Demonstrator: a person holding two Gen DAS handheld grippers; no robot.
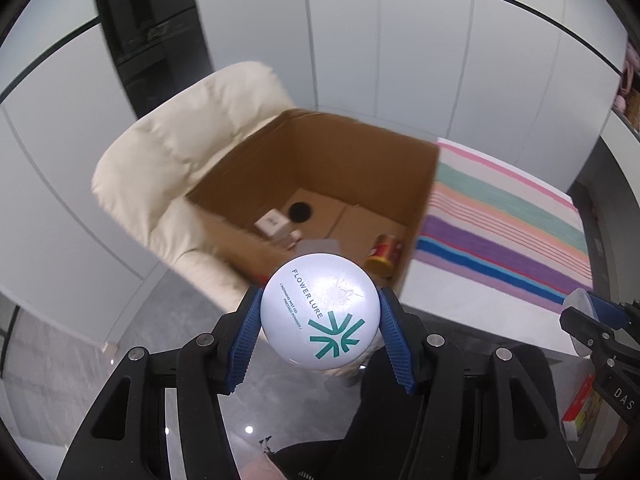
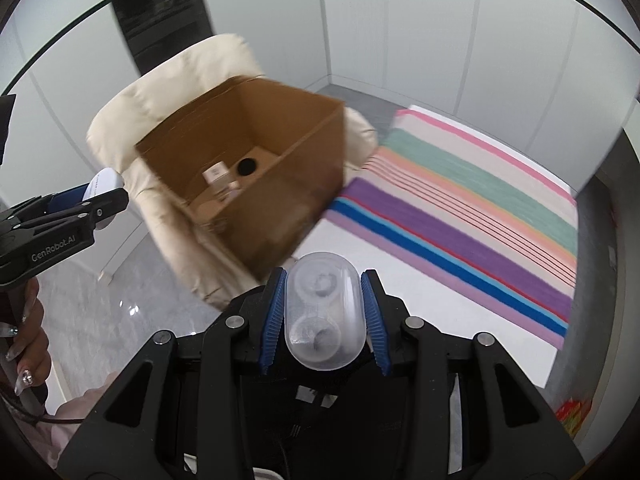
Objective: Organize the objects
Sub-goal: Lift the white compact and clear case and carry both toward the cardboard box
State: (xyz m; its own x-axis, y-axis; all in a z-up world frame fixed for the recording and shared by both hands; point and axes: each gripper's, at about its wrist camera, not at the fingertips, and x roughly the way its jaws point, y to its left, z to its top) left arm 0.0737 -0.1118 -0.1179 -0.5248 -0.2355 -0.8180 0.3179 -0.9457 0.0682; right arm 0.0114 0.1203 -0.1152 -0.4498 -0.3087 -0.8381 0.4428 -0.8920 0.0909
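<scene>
My left gripper (image 1: 320, 312) is shut on a round white powder compact (image 1: 320, 310) with a green star logo, held just in front of an open cardboard box (image 1: 360, 152). My right gripper (image 2: 325, 312) is shut on a clear plastic contact lens case (image 2: 324, 312), in front of the same box (image 2: 304, 184). Inside the box lie a small white box (image 1: 272, 221), a black round lid (image 1: 299, 211) and a red and gold can (image 1: 384, 254). The left gripper also shows at the left edge of the right wrist view (image 2: 100, 200).
The box rests on a cream armchair (image 1: 180, 148). A striped blanket (image 1: 500, 216) covers a white surface to the right. A red packet (image 1: 580, 412) lies at the lower right. White wall panels stand behind. Grey glossy floor (image 2: 100, 296) lies below.
</scene>
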